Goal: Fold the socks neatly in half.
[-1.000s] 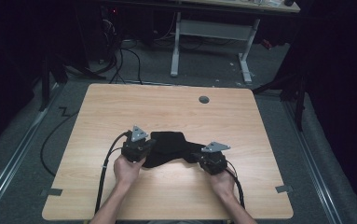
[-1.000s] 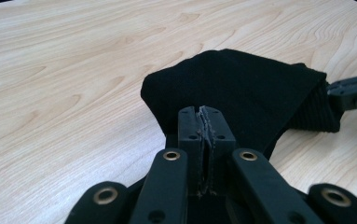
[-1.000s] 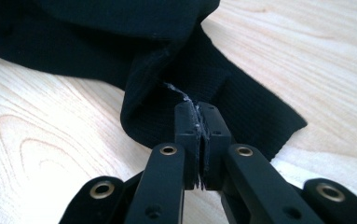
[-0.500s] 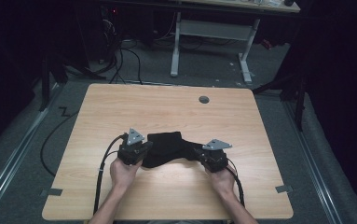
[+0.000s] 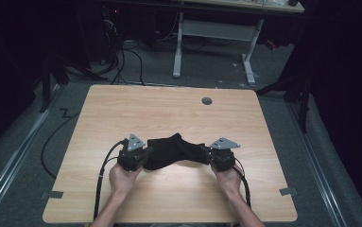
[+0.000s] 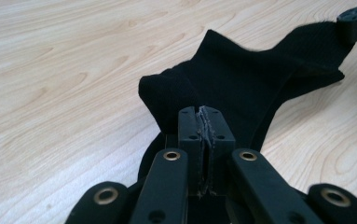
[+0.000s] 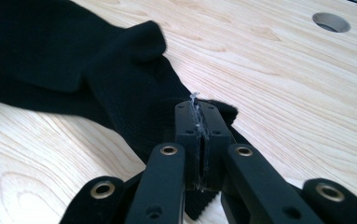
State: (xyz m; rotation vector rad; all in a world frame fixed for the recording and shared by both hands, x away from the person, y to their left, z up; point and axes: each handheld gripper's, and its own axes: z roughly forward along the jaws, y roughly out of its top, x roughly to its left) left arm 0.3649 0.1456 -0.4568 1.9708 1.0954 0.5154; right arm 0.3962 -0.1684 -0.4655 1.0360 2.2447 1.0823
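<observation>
Holding the black sock [image 5: 174, 150] stretched between us on the wooden table [image 5: 169, 109]; left gripper [image 5: 143, 158] clamped on one end, right gripper [image 5: 208, 156] pinching the other (jaws tight together).

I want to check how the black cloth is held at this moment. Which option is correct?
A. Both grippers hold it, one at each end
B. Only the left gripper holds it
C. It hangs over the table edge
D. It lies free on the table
A: in the high view the left gripper and the right gripper are each shut on an end of the black cloth, which lies between them on the table.
</observation>
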